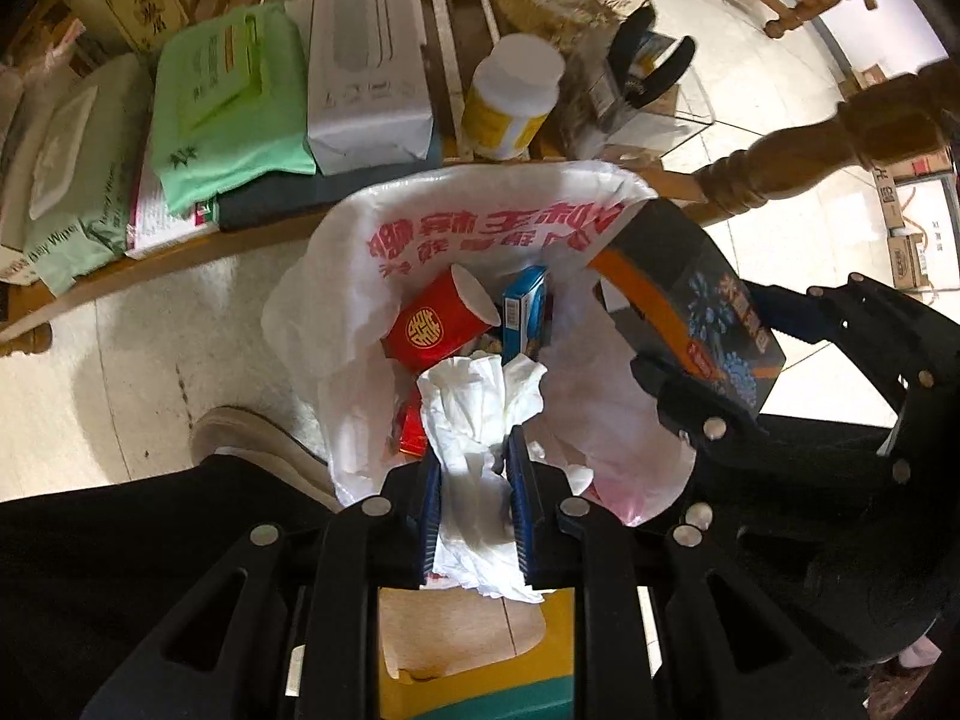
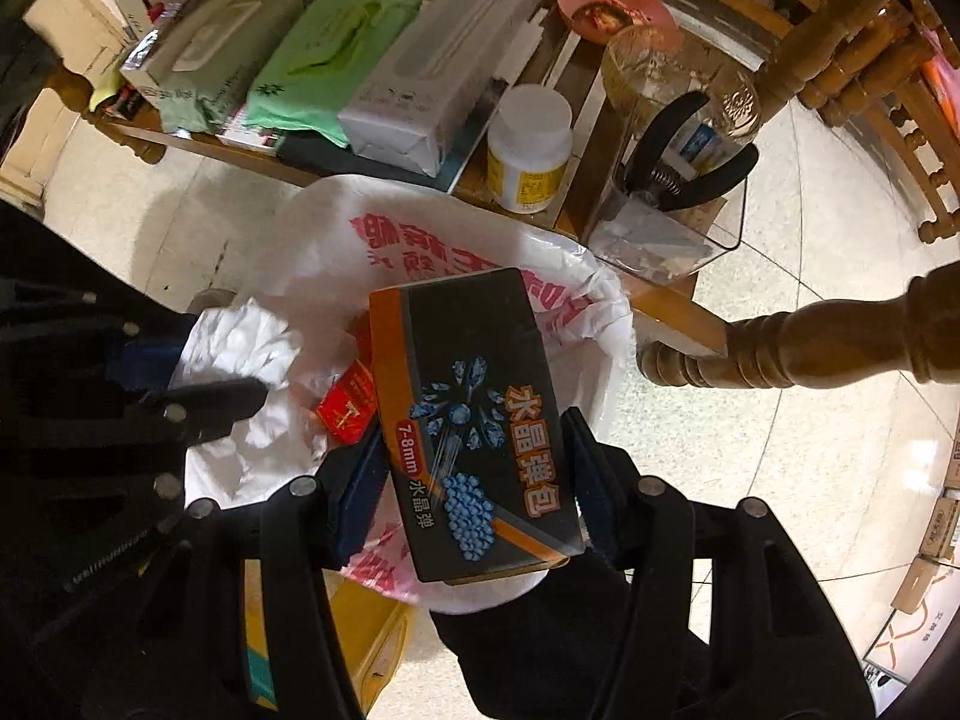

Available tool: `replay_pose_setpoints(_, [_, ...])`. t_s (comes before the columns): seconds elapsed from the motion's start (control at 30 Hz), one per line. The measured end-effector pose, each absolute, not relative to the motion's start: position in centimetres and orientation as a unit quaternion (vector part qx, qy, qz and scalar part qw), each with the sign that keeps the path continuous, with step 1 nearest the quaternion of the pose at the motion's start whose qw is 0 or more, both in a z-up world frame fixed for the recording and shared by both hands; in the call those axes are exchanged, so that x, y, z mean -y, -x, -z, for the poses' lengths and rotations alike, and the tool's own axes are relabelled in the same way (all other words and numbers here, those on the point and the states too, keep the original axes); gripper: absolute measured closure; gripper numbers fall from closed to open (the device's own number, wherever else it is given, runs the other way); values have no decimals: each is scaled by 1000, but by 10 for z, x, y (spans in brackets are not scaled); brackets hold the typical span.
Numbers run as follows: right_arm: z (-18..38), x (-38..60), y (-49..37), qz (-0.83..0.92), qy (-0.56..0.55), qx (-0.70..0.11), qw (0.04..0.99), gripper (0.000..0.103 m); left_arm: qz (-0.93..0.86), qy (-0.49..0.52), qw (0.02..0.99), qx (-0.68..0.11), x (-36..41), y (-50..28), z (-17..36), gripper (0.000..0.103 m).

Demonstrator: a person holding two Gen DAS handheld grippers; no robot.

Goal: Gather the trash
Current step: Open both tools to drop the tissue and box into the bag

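Trash bag: the white plastic bag [image 1: 336,324] with red print stands open on the floor, its mouth facing up, directly under both grippers; in the left wrist view it fills the centre.
Low shelf: the wooden shelf [image 1: 150,258] at 12 o'clock of the bag carries packs and a white bottle [image 1: 513,99]; these are not trash now.
Dark box: the black and orange box [image 2: 480,420] is in the right gripper [image 2: 474,480], jaws closed on its two long sides. Its long axis runs from 6 to 12 o'clock in the right wrist view, and it hangs over the 3 o'clock side of the bag mouth.
Tissue: the crumpled white tissue [image 1: 474,420] is pinched in the left gripper [image 1: 474,510], jaws narrow and closed on it, over the middle of the bag.
Already inside: a red cup [image 1: 435,324] and a blue pack [image 1: 525,312].
Key relation: both items are above the opening, so I judge that release is next; the tissue is more central, the box near the rim.
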State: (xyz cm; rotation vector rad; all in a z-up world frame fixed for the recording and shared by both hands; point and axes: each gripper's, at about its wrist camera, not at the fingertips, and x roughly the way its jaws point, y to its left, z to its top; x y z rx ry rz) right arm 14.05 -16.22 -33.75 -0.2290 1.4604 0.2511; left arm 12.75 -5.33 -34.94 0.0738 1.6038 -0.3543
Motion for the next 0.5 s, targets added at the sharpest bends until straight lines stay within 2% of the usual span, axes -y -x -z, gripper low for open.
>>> replay_pose_setpoints(0.5, [379,168,-162,-107,81,-695,707,47,140,-19,658,-740,50,-143,391,82])
